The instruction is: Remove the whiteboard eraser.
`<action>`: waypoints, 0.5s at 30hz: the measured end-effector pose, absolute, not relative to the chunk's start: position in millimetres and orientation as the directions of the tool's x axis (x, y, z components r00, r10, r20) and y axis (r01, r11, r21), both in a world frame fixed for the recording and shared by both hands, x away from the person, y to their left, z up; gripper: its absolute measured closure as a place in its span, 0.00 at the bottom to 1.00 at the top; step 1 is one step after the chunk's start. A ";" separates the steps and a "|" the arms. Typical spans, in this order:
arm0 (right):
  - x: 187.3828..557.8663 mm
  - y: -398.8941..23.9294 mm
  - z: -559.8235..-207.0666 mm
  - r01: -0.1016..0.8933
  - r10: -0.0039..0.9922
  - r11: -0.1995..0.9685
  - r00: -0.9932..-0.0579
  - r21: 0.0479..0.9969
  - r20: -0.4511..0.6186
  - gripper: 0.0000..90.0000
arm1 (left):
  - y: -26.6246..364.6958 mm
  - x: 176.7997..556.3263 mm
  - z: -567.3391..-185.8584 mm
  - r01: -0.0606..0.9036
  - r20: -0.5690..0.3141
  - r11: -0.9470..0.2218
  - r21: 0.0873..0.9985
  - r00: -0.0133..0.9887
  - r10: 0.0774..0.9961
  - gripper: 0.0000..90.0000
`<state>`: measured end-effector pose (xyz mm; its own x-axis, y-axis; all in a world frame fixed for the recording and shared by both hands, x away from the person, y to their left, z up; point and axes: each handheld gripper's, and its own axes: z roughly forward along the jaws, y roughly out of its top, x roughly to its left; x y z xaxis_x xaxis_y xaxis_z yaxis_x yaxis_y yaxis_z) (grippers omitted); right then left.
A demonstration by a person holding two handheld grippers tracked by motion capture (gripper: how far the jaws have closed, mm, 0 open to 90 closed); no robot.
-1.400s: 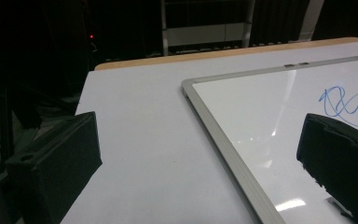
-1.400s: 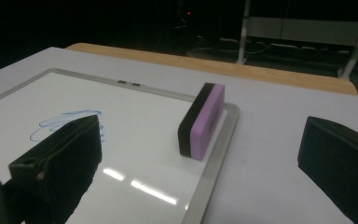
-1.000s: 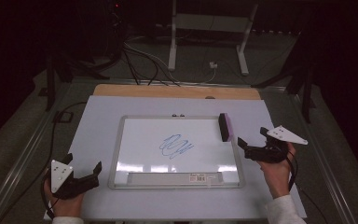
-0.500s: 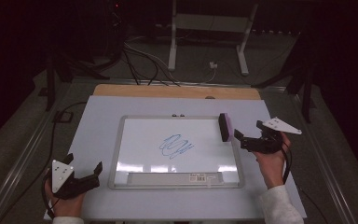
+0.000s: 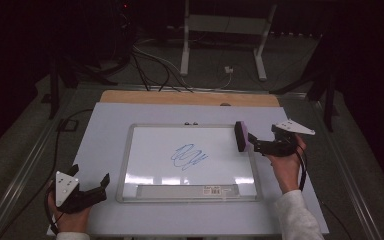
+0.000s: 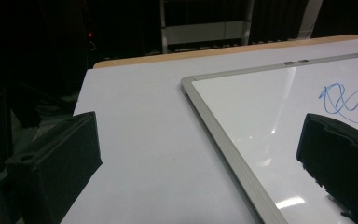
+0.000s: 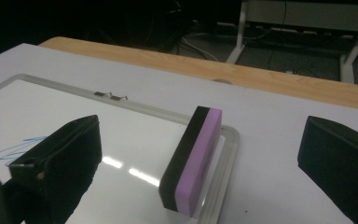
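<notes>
A whiteboard [image 5: 145, 150] with a grey frame lies in the middle of the table, with a blue scribble [image 5: 189, 157] on it. A black-and-purple eraser [image 5: 241, 136] stands on edge at the board's far right corner. My right gripper [image 5: 255, 143] is open just to the right of the eraser, jaws pointing at it. In the right gripper view the eraser [image 7: 191, 161] stands a little ahead between the wide-apart jaws of that gripper [image 7: 200, 135], untouched. My left gripper [image 5: 91, 176] rests open at the near left of the table, empty. In the left gripper view it [image 6: 198, 154] faces the board's left frame [image 6: 223, 140] and the scribble [image 6: 349, 100].
A white sheet [image 5: 105, 135] covers the table, with a wooden strip [image 5: 180, 97] showing along the far edge. A tray with a label [image 5: 187, 190] runs along the board's near side. Cables [image 5: 150, 65] and a stand's white legs [image 5: 185, 45] are on the dark floor beyond.
My right gripper has moved forward and to the left, up to the eraser, with its jaws still apart. The left gripper and the eraser have stayed put.
</notes>
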<state>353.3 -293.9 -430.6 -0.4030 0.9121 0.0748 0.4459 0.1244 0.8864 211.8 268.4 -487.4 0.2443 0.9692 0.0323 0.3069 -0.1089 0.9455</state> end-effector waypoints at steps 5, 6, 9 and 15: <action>365.6 -294.0 -434.1 0.463 0.917 0.125 -0.391 0.878 0.076 0.00 | 268.3 211.8 -487.5 0.307 0.034 -0.111 0.945 0.244 0.969 0.00; 365.6 -294.0 -434.1 0.463 0.917 0.125 -0.391 0.878 0.076 0.00 | 268.3 211.9 -487.5 0.307 0.033 -0.109 0.945 0.244 0.969 0.00; 372.7 -294.4 -437.7 0.490 0.920 0.112 -0.380 0.864 0.096 0.00 | 268.6 212.0 -487.7 0.308 0.034 -0.111 0.945 0.244 0.969 0.00; 385.0 -294.0 -445.7 0.527 0.924 0.111 -0.366 0.843 0.108 0.00 | 268.5 212.4 -488.0 0.309 0.033 -0.111 0.945 0.244 0.969 0.00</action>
<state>385.0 -294.0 -445.7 -0.3664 0.9242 0.1076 0.5271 0.1108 0.8426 212.4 268.5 -488.0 0.2443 0.9691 0.0334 0.3092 -0.1105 0.9445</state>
